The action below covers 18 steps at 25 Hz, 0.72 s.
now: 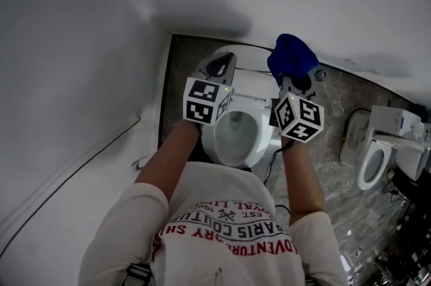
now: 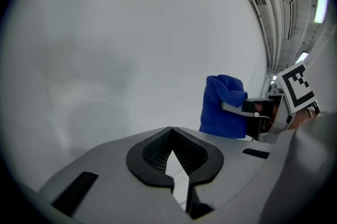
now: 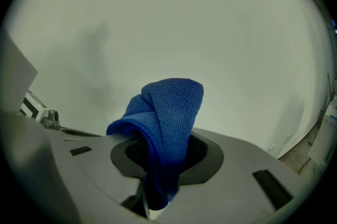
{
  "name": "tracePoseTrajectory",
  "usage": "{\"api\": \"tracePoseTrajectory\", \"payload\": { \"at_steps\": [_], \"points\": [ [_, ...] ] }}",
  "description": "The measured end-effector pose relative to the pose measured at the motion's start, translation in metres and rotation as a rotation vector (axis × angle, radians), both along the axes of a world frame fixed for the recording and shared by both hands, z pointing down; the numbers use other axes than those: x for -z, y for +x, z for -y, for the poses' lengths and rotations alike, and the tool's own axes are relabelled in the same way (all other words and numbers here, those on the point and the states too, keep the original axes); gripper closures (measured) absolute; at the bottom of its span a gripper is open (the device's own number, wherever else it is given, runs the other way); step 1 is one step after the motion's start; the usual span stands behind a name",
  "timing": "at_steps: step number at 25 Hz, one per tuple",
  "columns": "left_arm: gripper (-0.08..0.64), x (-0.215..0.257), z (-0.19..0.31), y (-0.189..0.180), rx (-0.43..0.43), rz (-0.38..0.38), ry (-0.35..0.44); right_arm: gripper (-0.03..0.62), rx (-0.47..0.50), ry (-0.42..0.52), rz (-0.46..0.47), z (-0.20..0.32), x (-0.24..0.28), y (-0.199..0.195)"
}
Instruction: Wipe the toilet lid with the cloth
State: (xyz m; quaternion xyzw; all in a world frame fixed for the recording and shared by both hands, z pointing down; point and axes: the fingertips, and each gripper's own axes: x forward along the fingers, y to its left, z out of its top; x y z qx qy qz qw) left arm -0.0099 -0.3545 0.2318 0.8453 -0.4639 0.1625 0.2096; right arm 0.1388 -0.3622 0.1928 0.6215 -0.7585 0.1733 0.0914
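Observation:
A white toilet (image 1: 237, 133) stands below me with its bowl open; its lid (image 1: 254, 81) is at the back, against the wall. My right gripper (image 1: 296, 78) hovers above the lid's right side, shut on a folded blue cloth (image 1: 291, 56) that bulges out past the jaws. In the right gripper view the cloth (image 3: 168, 117) fills the jaws of that gripper (image 3: 158, 157) in front of a bare white wall. My left gripper (image 1: 221, 64) is above the lid's left side, shut with nothing in it (image 2: 171, 132). The left gripper view also catches the cloth (image 2: 224, 107) to its right.
A white wall (image 1: 74, 42) runs along the left and the back. The floor (image 1: 337, 143) is dark and marbled. A second toilet (image 1: 377, 160) stands at the right. A thin cable (image 1: 81, 157) runs along the left wall.

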Motion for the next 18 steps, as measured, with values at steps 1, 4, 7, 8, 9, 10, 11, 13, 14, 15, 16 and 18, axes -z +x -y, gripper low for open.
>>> {"api": "tracePoseTrajectory", "payload": {
  "at_steps": [1,4,7,8,9,10,11,13,14,15,16,18],
  "points": [
    [0.554,-0.004,0.003,0.002,-0.006,-0.012,-0.006,0.494,-0.002,-0.006,-0.008,0.005,-0.005,-0.003],
    [0.554,-0.024,0.014,0.01,-0.029,-0.013,-0.039,0.494,0.004,-0.042,-0.048,0.018,-0.028,-0.01],
    [0.554,-0.049,0.02,0.019,-0.046,0.005,-0.09,0.494,0.013,-0.112,-0.078,0.02,-0.057,-0.01],
    [0.554,-0.055,0.021,0.02,-0.044,0.005,-0.102,0.494,0.012,-0.135,-0.083,0.019,-0.066,-0.009],
    [0.554,-0.06,0.021,0.021,-0.039,0.002,-0.112,0.494,0.01,-0.149,-0.088,0.017,-0.072,-0.008],
    [0.554,-0.063,0.02,0.021,-0.036,-0.004,-0.123,0.494,0.011,-0.154,-0.094,0.015,-0.076,-0.007],
    [0.554,-0.066,0.018,0.022,-0.037,-0.012,-0.135,0.494,0.014,-0.152,-0.101,0.013,-0.078,-0.006],
    [0.554,-0.071,0.011,0.024,-0.047,-0.019,-0.152,0.494,0.022,-0.147,-0.104,0.009,-0.078,-0.004],
    [0.554,-0.072,0.007,0.024,-0.05,-0.012,-0.153,0.494,0.023,-0.146,-0.1,0.007,-0.078,-0.004],
    [0.554,-0.073,0.004,0.023,-0.052,0.0,-0.15,0.494,0.022,-0.144,-0.093,0.003,-0.077,-0.004],
    [0.554,-0.073,0.0,0.021,-0.05,0.011,-0.145,0.494,0.02,-0.14,-0.086,-0.001,-0.076,-0.004],
    [0.554,-0.072,-0.009,0.019,-0.039,0.016,-0.139,0.494,0.021,-0.129,-0.082,-0.01,-0.074,-0.006]
  ]
}}
